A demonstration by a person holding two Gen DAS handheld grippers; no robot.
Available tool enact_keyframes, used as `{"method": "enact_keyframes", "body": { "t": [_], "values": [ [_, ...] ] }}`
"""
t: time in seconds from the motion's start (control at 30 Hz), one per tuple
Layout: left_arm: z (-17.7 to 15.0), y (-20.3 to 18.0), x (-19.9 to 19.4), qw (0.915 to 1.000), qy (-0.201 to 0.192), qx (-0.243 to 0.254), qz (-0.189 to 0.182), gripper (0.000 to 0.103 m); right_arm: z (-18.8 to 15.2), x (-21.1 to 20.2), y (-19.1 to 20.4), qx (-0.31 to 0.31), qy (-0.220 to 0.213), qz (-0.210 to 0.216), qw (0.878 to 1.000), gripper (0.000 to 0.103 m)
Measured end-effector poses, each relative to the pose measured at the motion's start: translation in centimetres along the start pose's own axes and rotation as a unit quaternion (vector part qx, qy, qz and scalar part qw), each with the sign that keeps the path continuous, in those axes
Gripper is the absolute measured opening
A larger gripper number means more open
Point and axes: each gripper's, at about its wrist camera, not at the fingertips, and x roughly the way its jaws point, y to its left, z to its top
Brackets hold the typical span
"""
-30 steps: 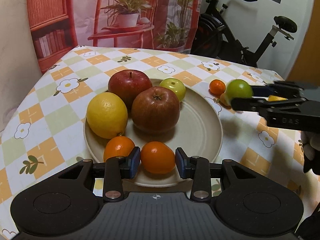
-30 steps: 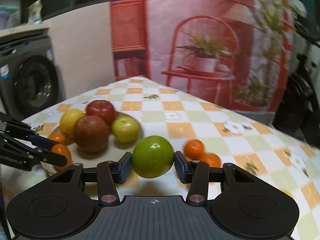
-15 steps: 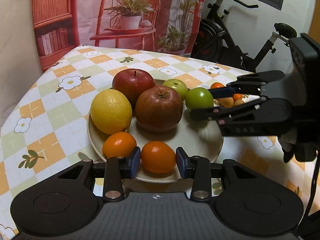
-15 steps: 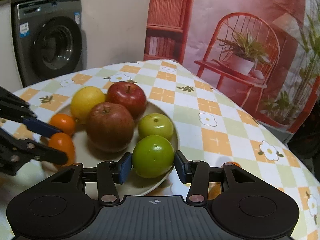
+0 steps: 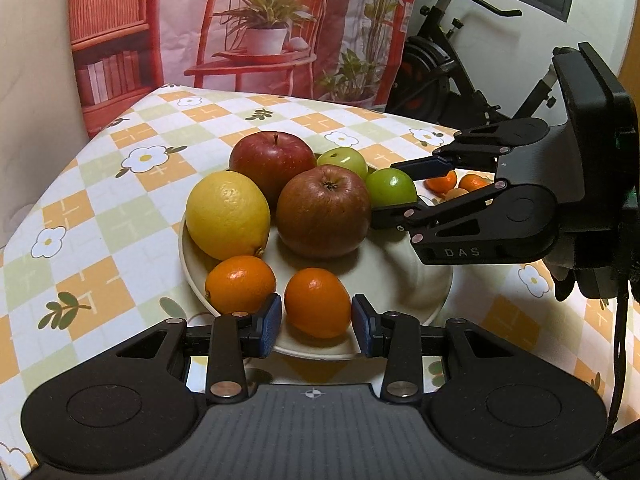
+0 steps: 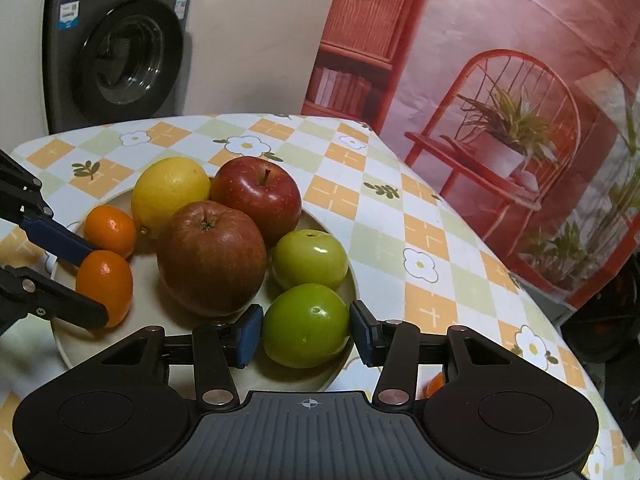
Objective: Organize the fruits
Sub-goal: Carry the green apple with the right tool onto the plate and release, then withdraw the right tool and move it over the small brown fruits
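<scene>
A cream plate (image 5: 400, 280) (image 6: 168, 312) holds a lemon (image 5: 228, 214), a red apple (image 5: 272, 156), a darker apple (image 5: 323, 211), a pale green fruit (image 5: 344, 161) and a mandarin (image 5: 240, 283). My left gripper (image 5: 317, 322) stands around a second mandarin (image 5: 318, 302) at the plate's near rim, its pads a hair off the skin. My right gripper (image 6: 306, 332) (image 5: 400, 190) is shut on a green fruit (image 6: 306, 325) (image 5: 390, 188), low over the plate's right side beside the dark apple (image 6: 211, 257).
Several small mandarins (image 5: 456, 184) lie on the checked tablecloth (image 5: 120, 216) past the plate on the right. An exercise bike (image 5: 460, 76) stands behind the table, a washing machine (image 6: 120, 52) to the far side. The table edge falls off on the left.
My right gripper has carried the green fruit from the tablecloth to over the plate, down next to the dark apple. My left gripper has stayed around the mandarin.
</scene>
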Motion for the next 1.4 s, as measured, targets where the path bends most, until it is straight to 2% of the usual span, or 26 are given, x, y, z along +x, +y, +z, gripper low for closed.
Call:
{"method": "enact_keyframes", "body": {
  "t": [0.17,0.4,0.7,0.87,1.1,1.4],
  "values": [
    [0.1,-0.1,0.0,1.0,0.002,-0.001,0.005,0.042,-0.2,-0.8,-0.2,0.01,-0.011,0.001,1.0,0.05],
    [0.1,-0.4,-0.1,0.9998,0.007,-0.008,0.017,0.042,-1.6,-3.1,-1.0,0.047,-0.036,-0.001,0.998,0.05],
    [0.5,-1.4,-0.9,0.9992,-0.015,0.001,0.038,0.042,-6.0,-7.3,-3.1,0.148,-0.088,-0.049,0.984,0.05],
    [0.8,-2.2,-1.3,0.9988,-0.03,0.005,0.038,0.042,-8.6,-8.3,-4.4,0.194,-0.088,-0.073,0.974,0.05],
    [1.2,-2.9,-1.3,0.9983,-0.042,0.009,0.04,0.042,-10.9,-8.5,-5.1,0.223,-0.079,-0.087,0.968,0.049],
    [1.6,-3.3,-1.2,0.9978,-0.051,0.011,0.041,0.042,-10.8,-6.7,-5.5,0.221,-0.06,-0.093,0.969,0.034]
  ]
}}
